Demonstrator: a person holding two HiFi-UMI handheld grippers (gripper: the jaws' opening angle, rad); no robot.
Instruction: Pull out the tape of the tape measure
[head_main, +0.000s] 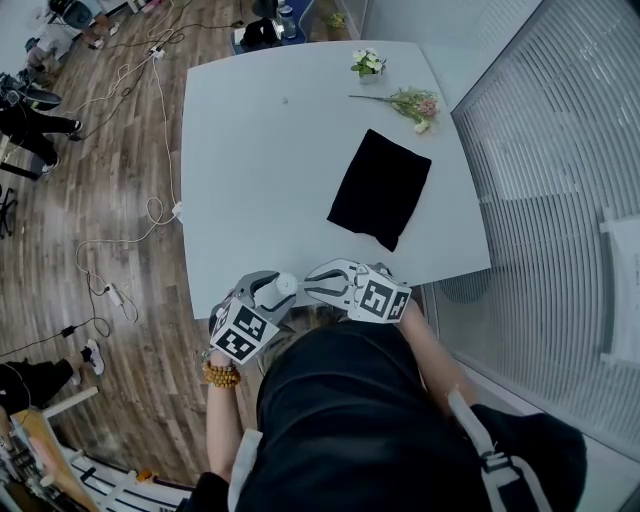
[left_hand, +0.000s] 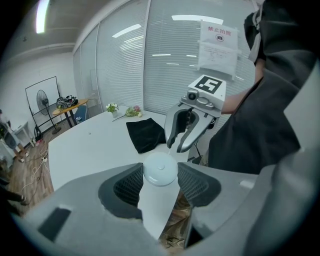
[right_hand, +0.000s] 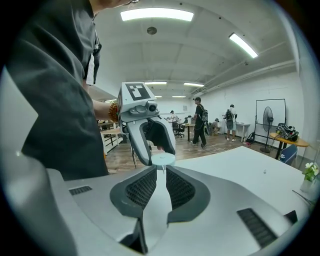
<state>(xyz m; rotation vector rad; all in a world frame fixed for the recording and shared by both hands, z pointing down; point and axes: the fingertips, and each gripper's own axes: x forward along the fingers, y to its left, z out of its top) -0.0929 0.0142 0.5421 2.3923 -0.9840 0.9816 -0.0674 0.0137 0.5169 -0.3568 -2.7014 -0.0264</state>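
A small round white tape measure (left_hand: 160, 168) sits between the pads of my left gripper (left_hand: 160, 176), which is shut on it. In the head view this tape measure (head_main: 286, 285) hangs just off the near edge of the white table (head_main: 250, 180). My right gripper (right_hand: 163, 174) faces the left one tip to tip, its jaws closed on the thin tape end (right_hand: 163, 170) that sticks out of the case. Only a very short bit of tape shows between the right gripper (left_hand: 172, 146) and the case. Both grippers are close to the person's body.
A black cloth (head_main: 380, 188) lies on the table's right half. Beyond it lie a flower sprig (head_main: 410, 103) and a small vase of flowers (head_main: 368, 64). Cables (head_main: 130, 230) trail over the wood floor at the left. A slatted glass wall (head_main: 560, 150) runs along the right.
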